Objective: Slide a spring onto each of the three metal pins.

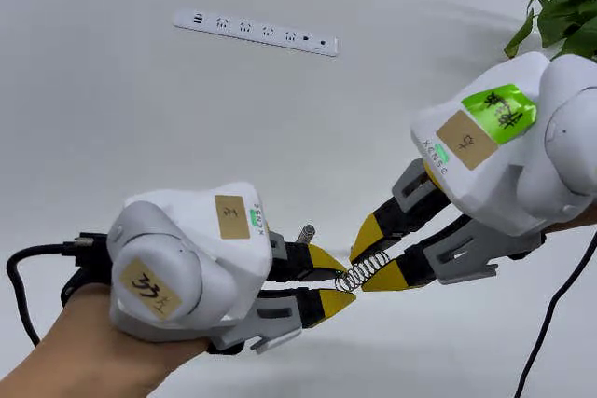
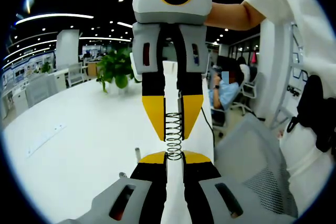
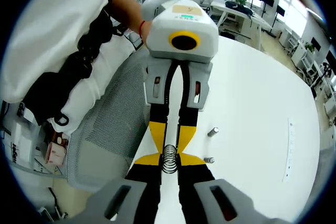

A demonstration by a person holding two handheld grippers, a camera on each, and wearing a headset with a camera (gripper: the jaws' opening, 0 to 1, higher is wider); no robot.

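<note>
A small steel spring (image 1: 373,265) hangs in the air between the two grippers, above the white table (image 1: 140,118). My right gripper (image 1: 361,270) comes in from the upper right and is shut on the spring's sides (image 3: 169,157). My left gripper (image 1: 334,280), low on the left, faces it tip to tip, and its jaws pinch the spring's near end (image 2: 174,153). In the left gripper view the right gripper (image 2: 174,139) reaches down from the top. Two short metal pins (image 3: 212,131) (image 3: 208,159) stand upright on the table beside the grippers. One pin (image 1: 305,233) pokes up behind the left gripper.
A white power strip (image 1: 255,32) lies far back on the table. A potted plant (image 1: 560,2) sits at the far right corner. Black cables trail from both grippers (image 1: 28,267). A grey mesh chair (image 3: 105,135) stands just off the table's near edge.
</note>
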